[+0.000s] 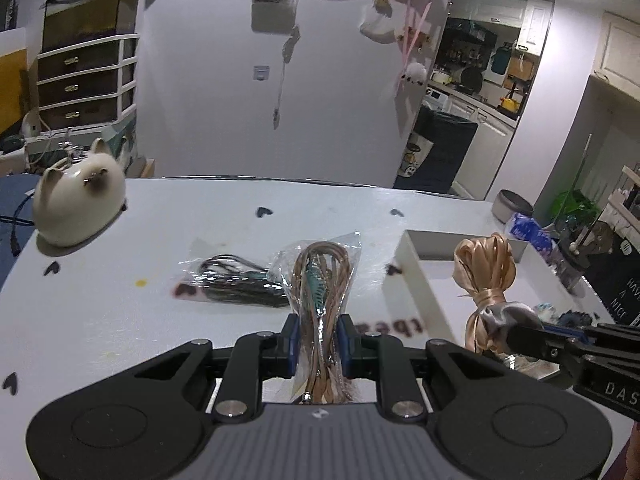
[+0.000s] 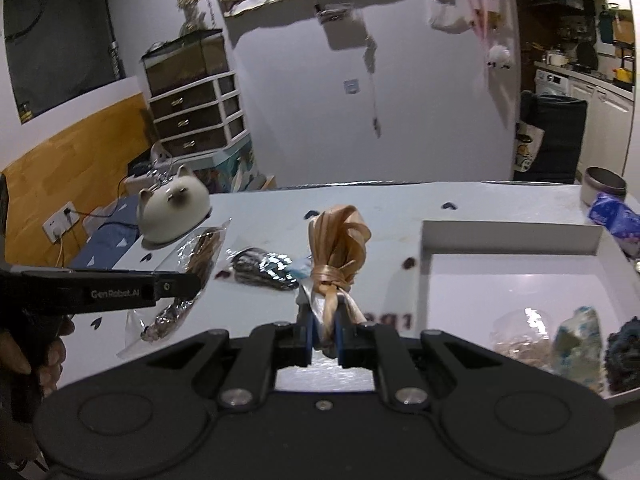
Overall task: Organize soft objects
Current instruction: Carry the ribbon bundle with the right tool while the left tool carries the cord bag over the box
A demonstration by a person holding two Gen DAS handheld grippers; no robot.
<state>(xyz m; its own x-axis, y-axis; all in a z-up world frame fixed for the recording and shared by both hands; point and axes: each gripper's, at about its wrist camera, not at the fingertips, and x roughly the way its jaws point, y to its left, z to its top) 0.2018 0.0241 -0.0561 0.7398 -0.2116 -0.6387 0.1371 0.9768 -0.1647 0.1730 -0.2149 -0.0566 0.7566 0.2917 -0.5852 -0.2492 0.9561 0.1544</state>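
Observation:
My left gripper is shut on a clear bag of brown cord, held above the white table. In the right wrist view that bag of brown cord hangs from the left gripper at the left. My right gripper is shut on a tan ribbon bundle wrapped in clear film, also lifted off the table. From the left wrist view, the ribbon bundle and right gripper hover at the right over the white tray. A bag of black cord lies on the table.
The white tray holds several bagged soft items at its near right. A ceramic cat figure stands at the table's far left. A grey tin and a blue packet sit at the far right edge.

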